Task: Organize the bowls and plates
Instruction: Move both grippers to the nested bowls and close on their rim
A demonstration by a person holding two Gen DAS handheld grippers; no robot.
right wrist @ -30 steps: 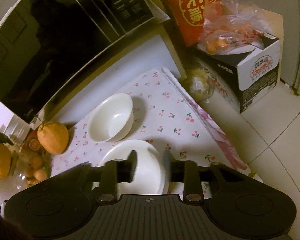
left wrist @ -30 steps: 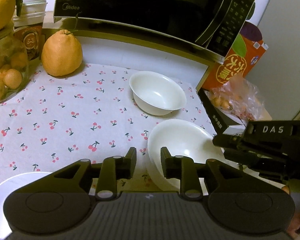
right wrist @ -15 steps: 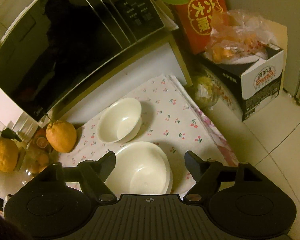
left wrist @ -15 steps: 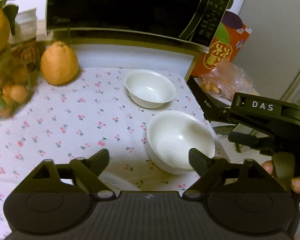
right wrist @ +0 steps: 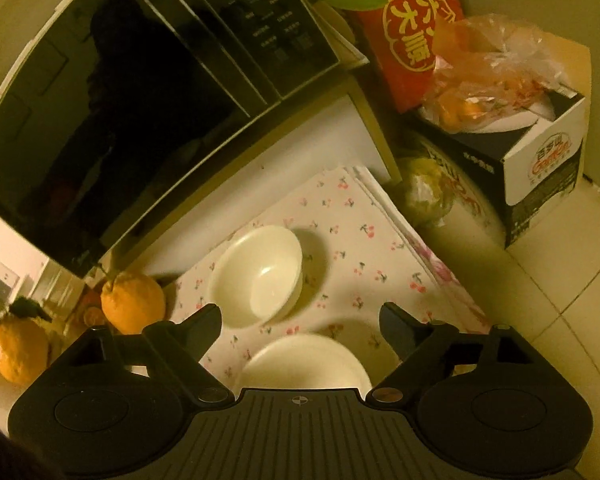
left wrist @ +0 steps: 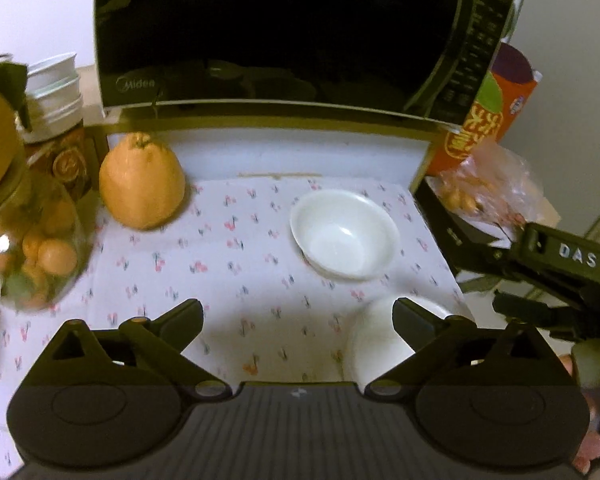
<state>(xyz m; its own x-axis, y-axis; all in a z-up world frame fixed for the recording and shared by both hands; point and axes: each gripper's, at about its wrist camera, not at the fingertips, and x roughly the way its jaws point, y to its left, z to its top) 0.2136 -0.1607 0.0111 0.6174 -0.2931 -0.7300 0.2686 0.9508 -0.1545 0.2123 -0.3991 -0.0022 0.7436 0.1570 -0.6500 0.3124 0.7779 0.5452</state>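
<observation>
microwave (left wrist: pixel 260 36) behind two white bowls (left wrist: pixel 345 235)

Tablecloth (left wrist: pixel 236 264): white ground, small red cherry print with dark stems. Far bowl (left wrist: pixel 345 235): plain white, no pattern. Near bowl (left wrist: pixel 376 344): plain white. Large citrus fruit (left wrist: pixel 142 184): orange, green stem nub. Microwave (left wrist: pixel 276 32): glossy black door, pale lettering on the panel. Carton (right wrist: pixel 410 28): red, gold characters in a gold ring, green leaf shape. Box (right wrist: pixel 540 168): black and white, orange logo. Grippers: matte black.
</observation>
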